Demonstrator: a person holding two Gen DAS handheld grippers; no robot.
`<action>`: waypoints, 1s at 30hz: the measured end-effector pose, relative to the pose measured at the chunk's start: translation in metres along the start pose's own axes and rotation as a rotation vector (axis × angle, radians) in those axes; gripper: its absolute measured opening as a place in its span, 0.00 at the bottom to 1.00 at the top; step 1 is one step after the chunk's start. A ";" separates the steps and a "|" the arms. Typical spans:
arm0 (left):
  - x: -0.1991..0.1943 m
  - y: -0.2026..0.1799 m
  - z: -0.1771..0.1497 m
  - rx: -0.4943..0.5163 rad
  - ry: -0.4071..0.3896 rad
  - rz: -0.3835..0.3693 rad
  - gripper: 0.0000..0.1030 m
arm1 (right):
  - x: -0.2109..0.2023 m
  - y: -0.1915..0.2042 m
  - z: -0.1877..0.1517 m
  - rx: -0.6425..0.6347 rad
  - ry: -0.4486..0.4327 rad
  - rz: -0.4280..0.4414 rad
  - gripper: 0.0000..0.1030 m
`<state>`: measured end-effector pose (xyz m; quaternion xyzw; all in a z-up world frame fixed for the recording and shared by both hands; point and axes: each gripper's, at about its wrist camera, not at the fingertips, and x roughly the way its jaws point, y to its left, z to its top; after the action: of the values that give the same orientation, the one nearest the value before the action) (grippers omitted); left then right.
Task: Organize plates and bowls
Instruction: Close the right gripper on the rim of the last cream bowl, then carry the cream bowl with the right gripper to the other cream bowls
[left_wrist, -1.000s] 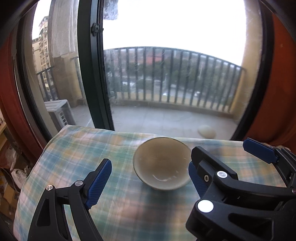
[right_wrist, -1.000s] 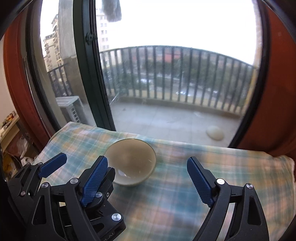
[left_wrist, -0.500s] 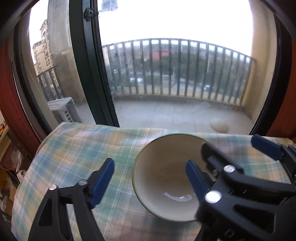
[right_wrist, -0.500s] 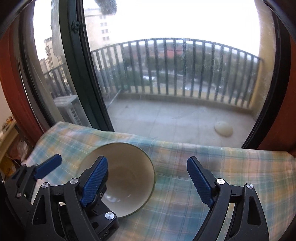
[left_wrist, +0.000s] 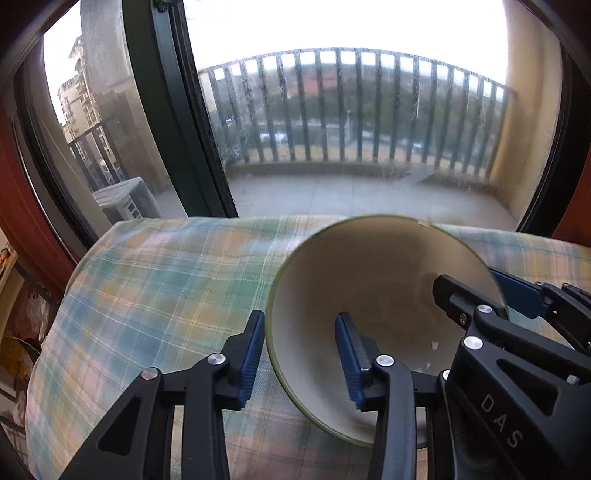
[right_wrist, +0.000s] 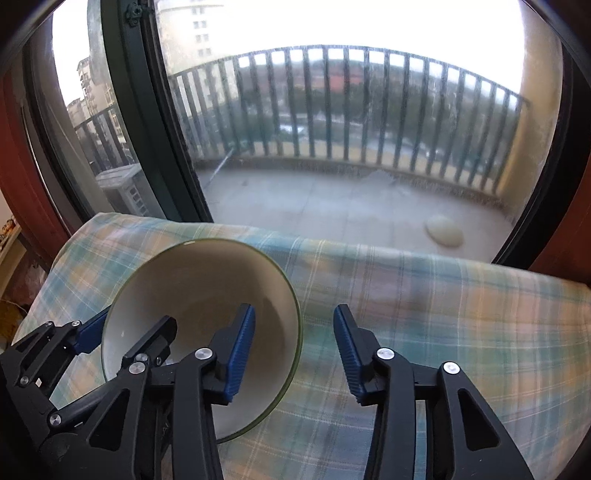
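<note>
- The bowl (left_wrist: 373, 295) sits on the plaid-covered bench (left_wrist: 159, 288) near the window (right_wrist: 332, 129), its mouth tipped toward the cameras.
- Left tongs (left_wrist: 301, 354) are apart, straddling the bowl's left rim; whether the pads touch it, I cannot tell.
- Right tongs (right_wrist: 293, 354) are apart, straddling the right rim (right_wrist: 295, 332).

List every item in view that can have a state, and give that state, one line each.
bowl: upright on the cloth, nothing visible inside, straddled at both sides of its rim.
left gripper: open, one finger inside the bowl, one outside its left rim.
right gripper: open, one finger inside the bowl, one outside its right rim.
plaid cloth: spread over the table.
window: shut, as far as shown.
</note>
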<state>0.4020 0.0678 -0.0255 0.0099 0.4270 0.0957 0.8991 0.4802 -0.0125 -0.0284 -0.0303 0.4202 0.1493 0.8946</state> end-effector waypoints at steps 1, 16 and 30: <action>0.000 0.000 0.000 -0.002 0.003 -0.003 0.34 | 0.001 0.001 -0.001 -0.001 0.005 0.001 0.37; -0.004 -0.002 -0.005 -0.017 0.031 0.005 0.26 | -0.001 0.007 -0.002 -0.026 0.017 -0.008 0.21; -0.036 0.002 -0.010 -0.029 0.008 -0.016 0.26 | -0.035 0.010 -0.008 -0.074 0.002 0.016 0.21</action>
<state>0.3718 0.0625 -0.0045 -0.0069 0.4292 0.0948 0.8982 0.4504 -0.0123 -0.0060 -0.0603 0.4155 0.1718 0.8912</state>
